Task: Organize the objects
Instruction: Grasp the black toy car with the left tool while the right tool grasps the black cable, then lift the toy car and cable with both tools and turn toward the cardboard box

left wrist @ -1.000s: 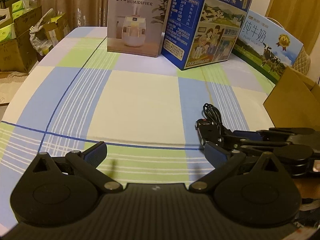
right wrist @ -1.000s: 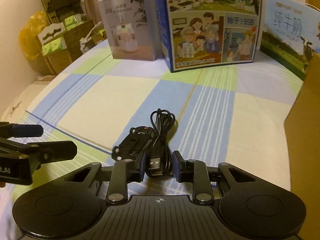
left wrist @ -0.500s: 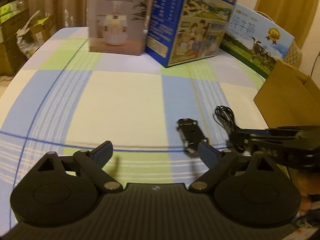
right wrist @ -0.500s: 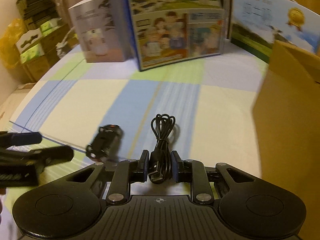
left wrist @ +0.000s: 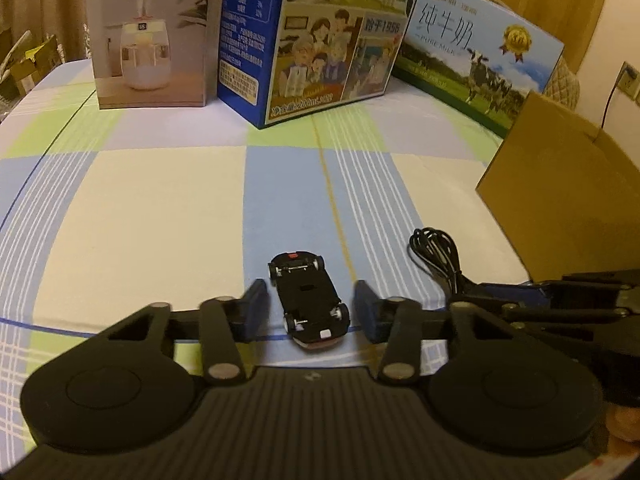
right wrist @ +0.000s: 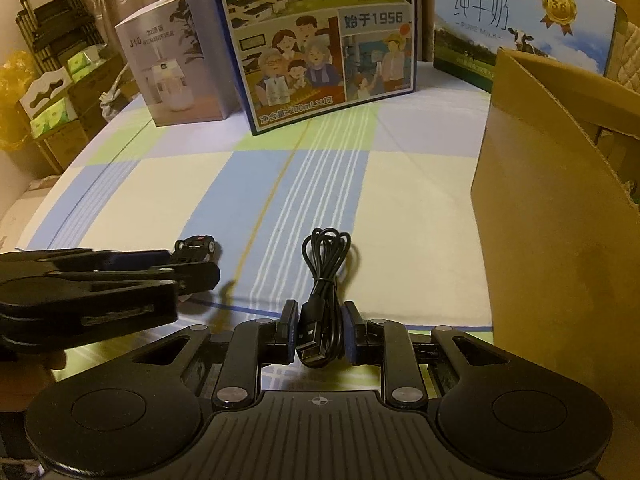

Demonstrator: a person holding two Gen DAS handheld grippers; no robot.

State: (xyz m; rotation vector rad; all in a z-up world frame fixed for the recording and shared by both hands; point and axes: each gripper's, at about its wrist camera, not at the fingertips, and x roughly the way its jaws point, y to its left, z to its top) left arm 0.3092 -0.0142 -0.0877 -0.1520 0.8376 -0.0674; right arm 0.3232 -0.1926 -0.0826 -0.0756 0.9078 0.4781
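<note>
The small black plastic toy car [left wrist: 309,302] lies upside down on the checked desk [left wrist: 160,208] near its front edge, its long axis running between the left tool [left wrist: 310,307], whose jaws are closing without touching it. The right tool [right wrist: 320,332] pinches a coiled black USB cable [right wrist: 324,272].

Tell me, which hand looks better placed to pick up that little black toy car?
Left. The left gripper already straddles the overturned toy car, jaws closing on it. The right gripper is busy, clamped on the bundled cable.
</note>
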